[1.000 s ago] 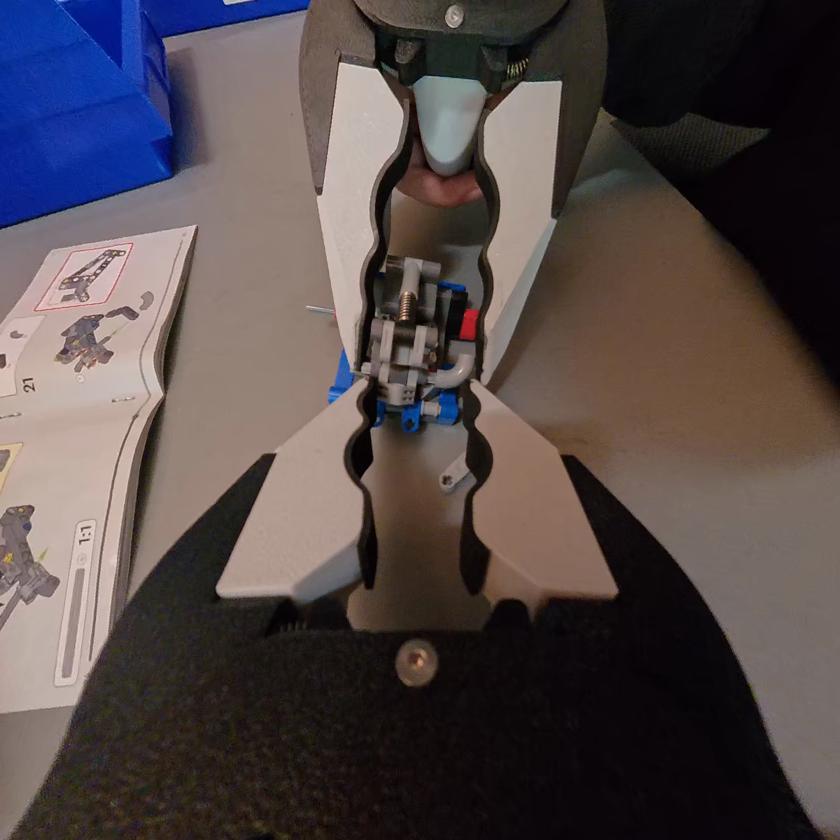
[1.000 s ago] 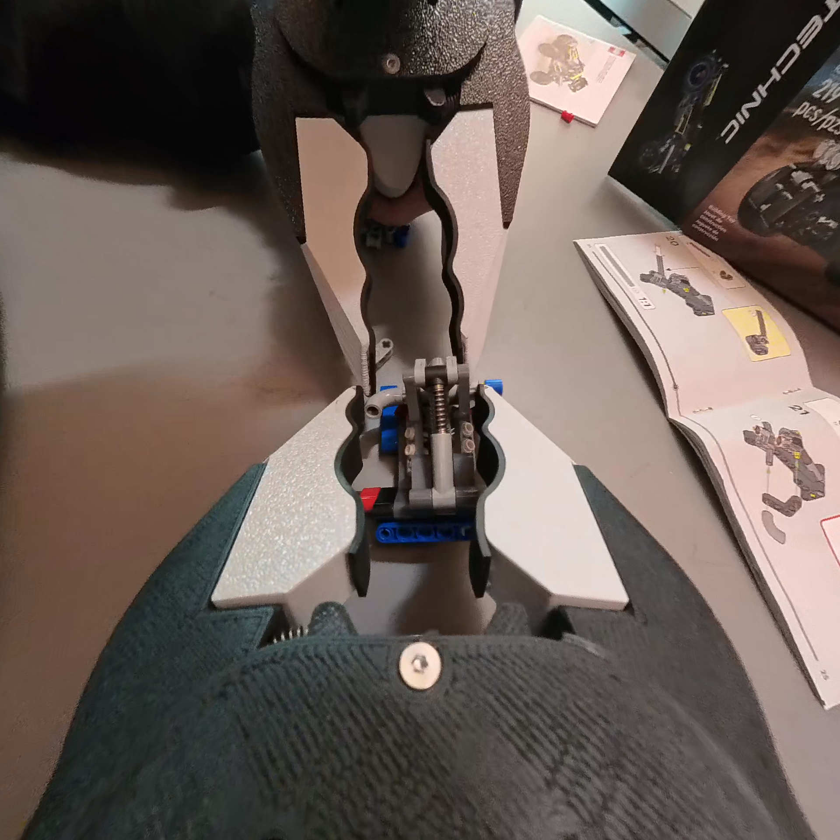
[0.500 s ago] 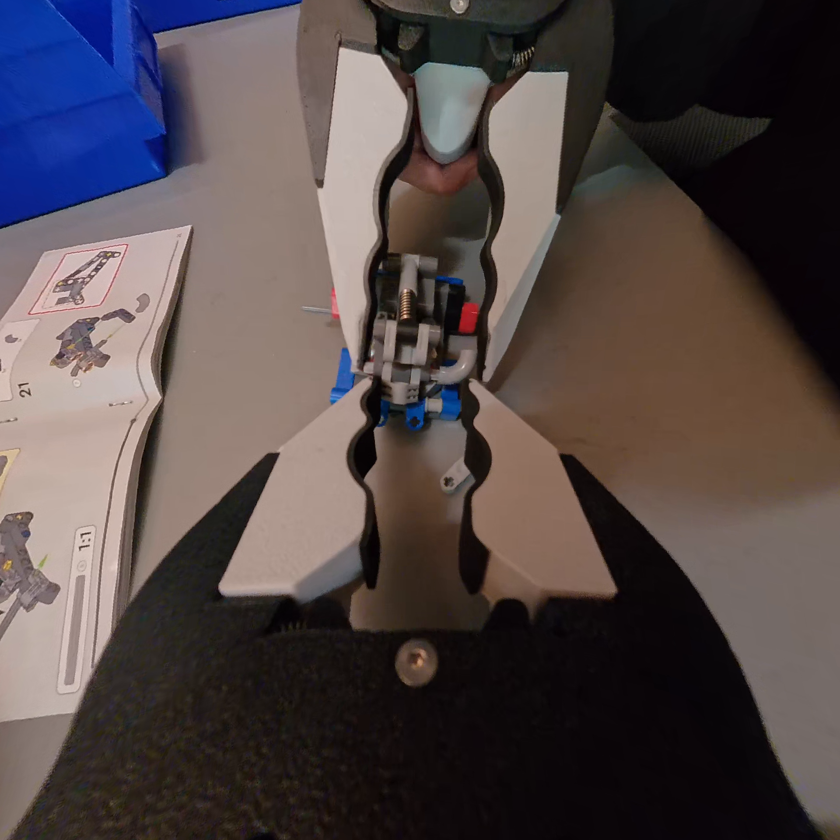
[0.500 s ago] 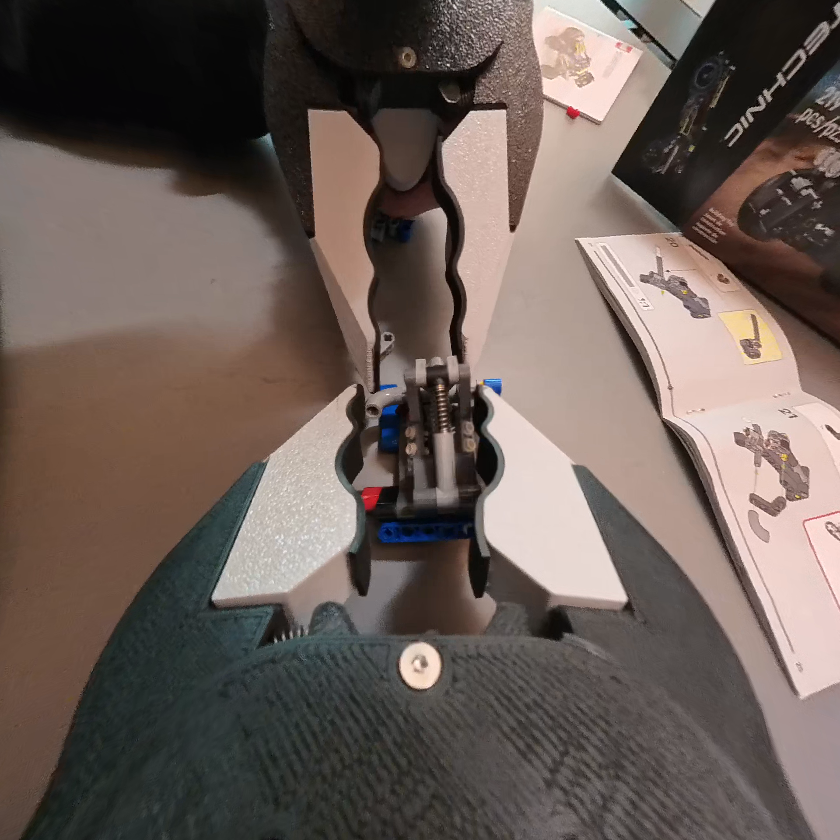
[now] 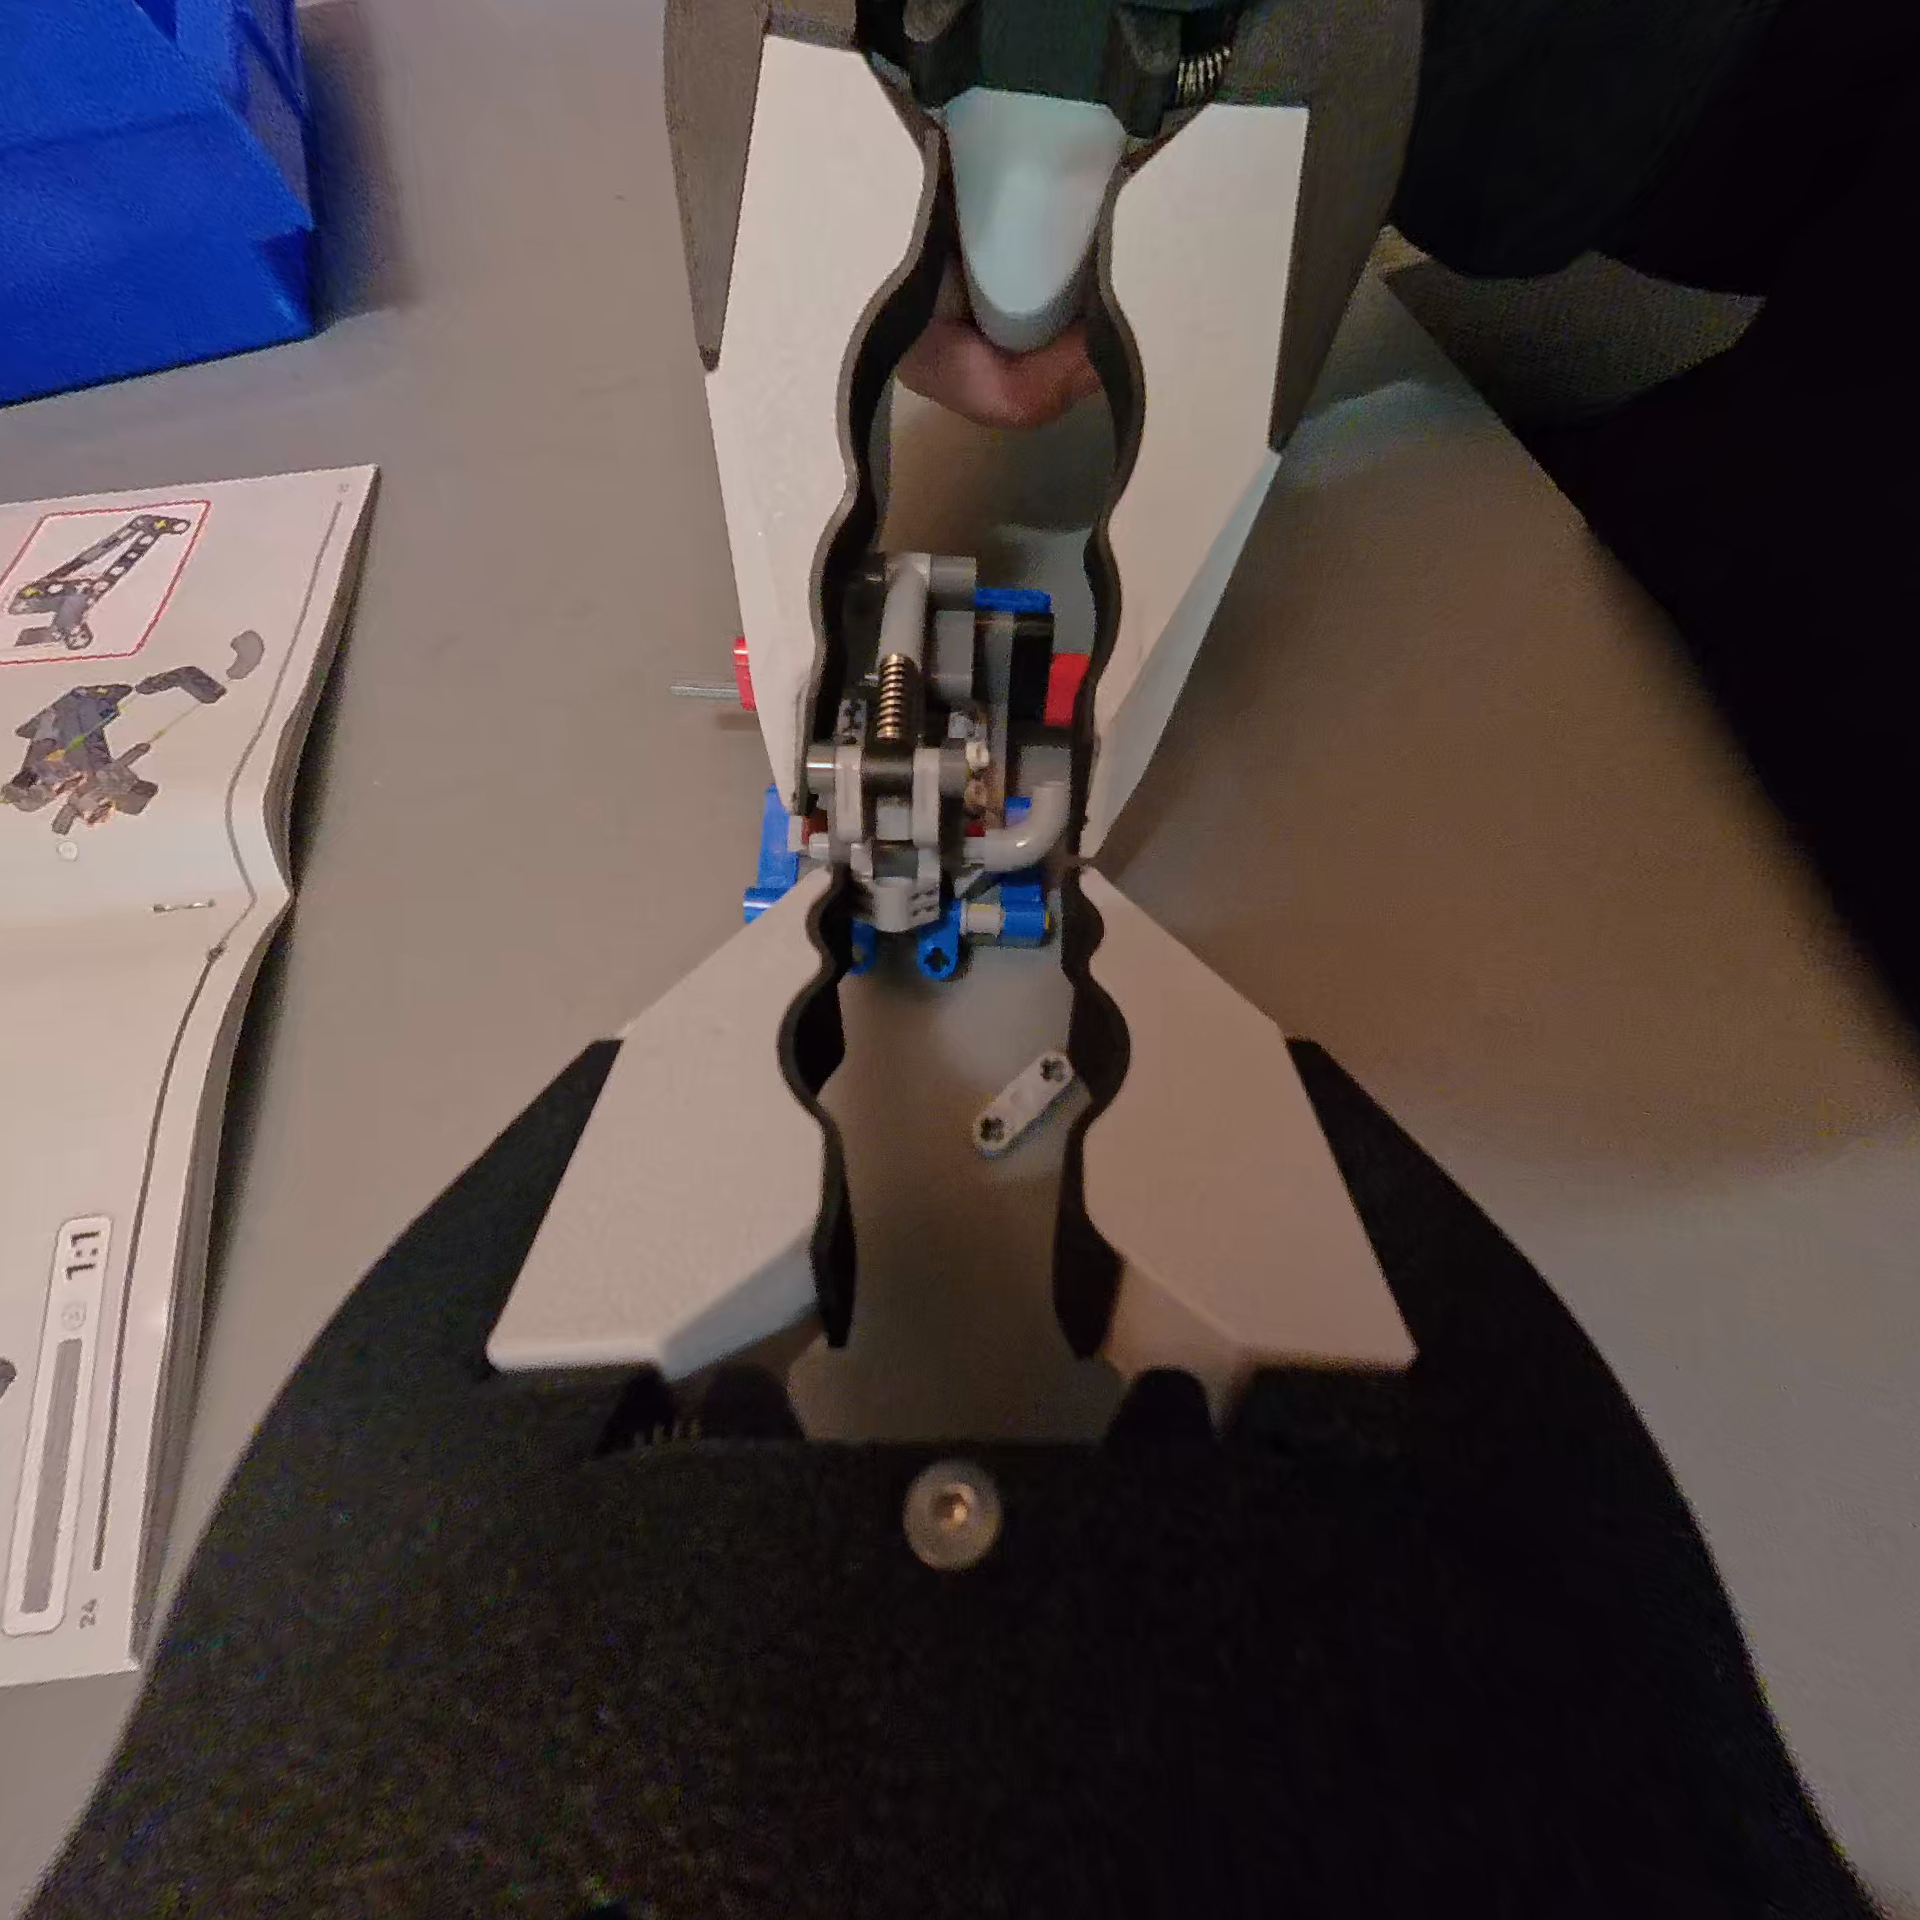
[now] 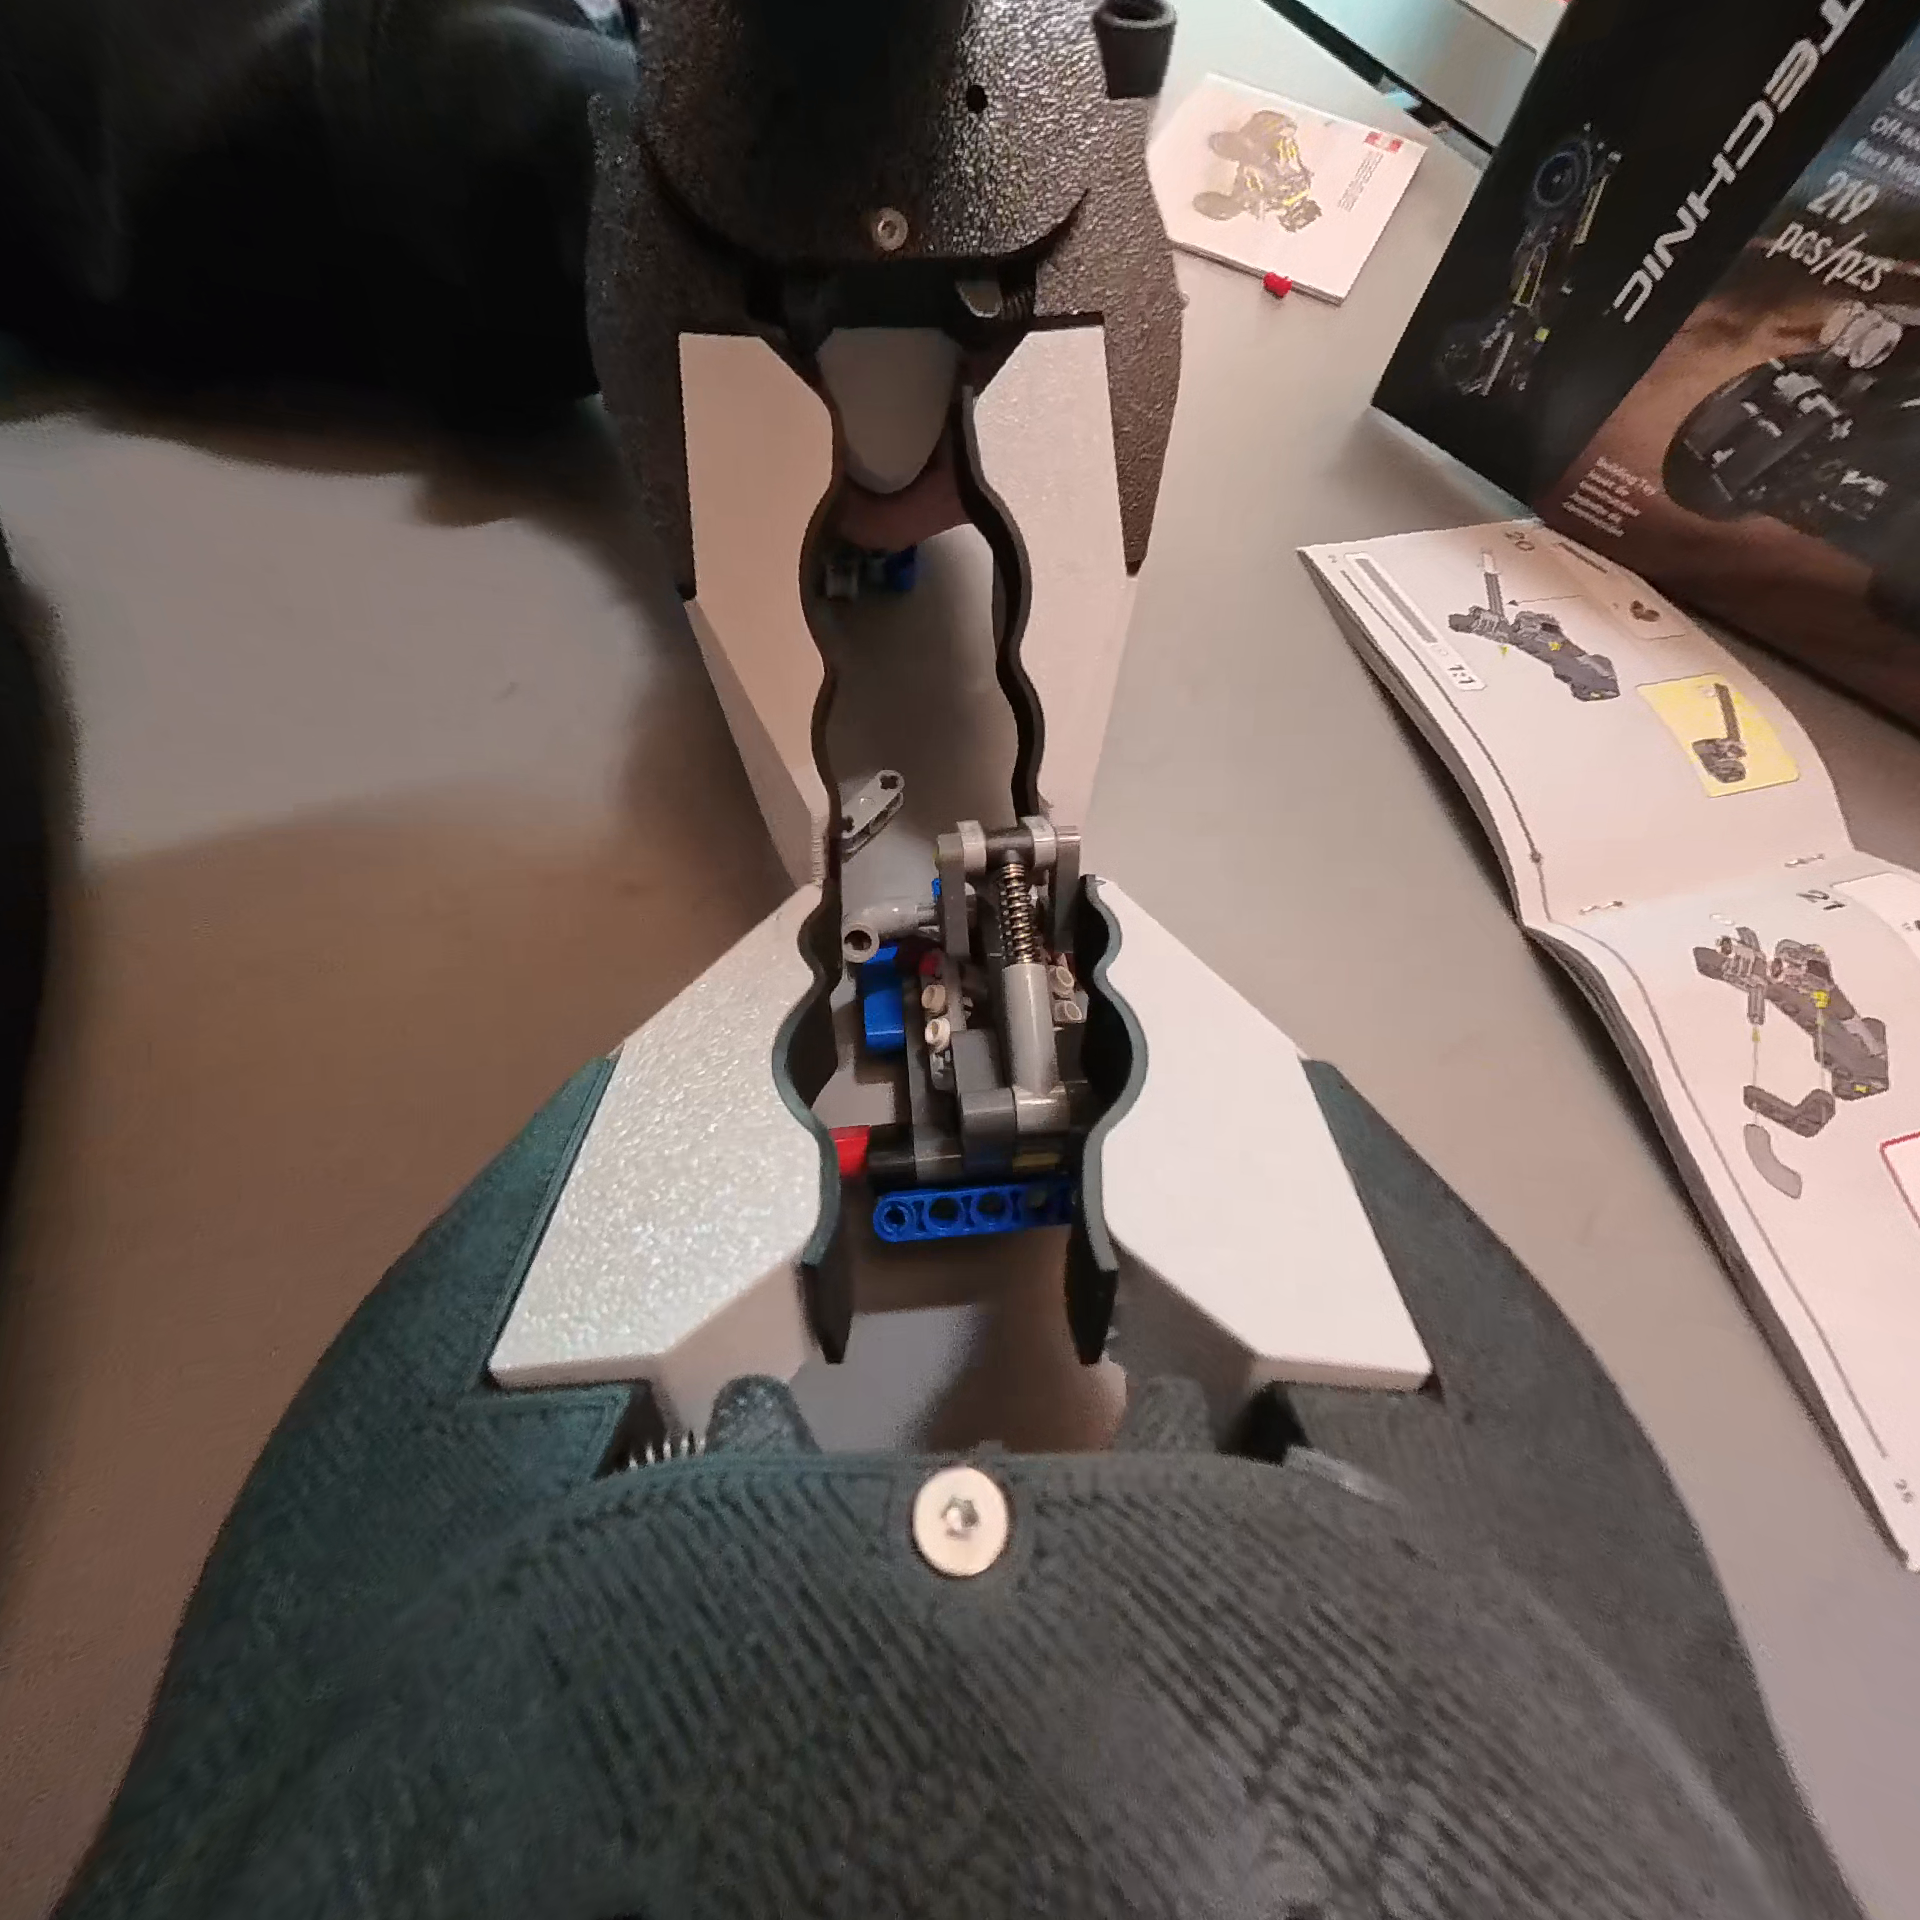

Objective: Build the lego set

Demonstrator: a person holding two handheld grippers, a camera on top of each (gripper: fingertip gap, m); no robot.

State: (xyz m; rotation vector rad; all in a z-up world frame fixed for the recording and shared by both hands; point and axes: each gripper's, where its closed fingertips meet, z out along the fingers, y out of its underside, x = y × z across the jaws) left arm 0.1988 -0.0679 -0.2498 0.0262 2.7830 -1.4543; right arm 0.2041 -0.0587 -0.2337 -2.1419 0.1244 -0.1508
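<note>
Grey brick assembly, two grippers.

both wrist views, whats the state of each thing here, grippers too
toy brick model: clamped between the right gripper's fingers
right gripper: shut on the model
left gripper: fingers either side of the model's other end, contact unclear
booklet: open, lying flat
leaflet: closed, lying flat
box: standing upright
small grey link: lying loose between the left fingers, untouched
</note>
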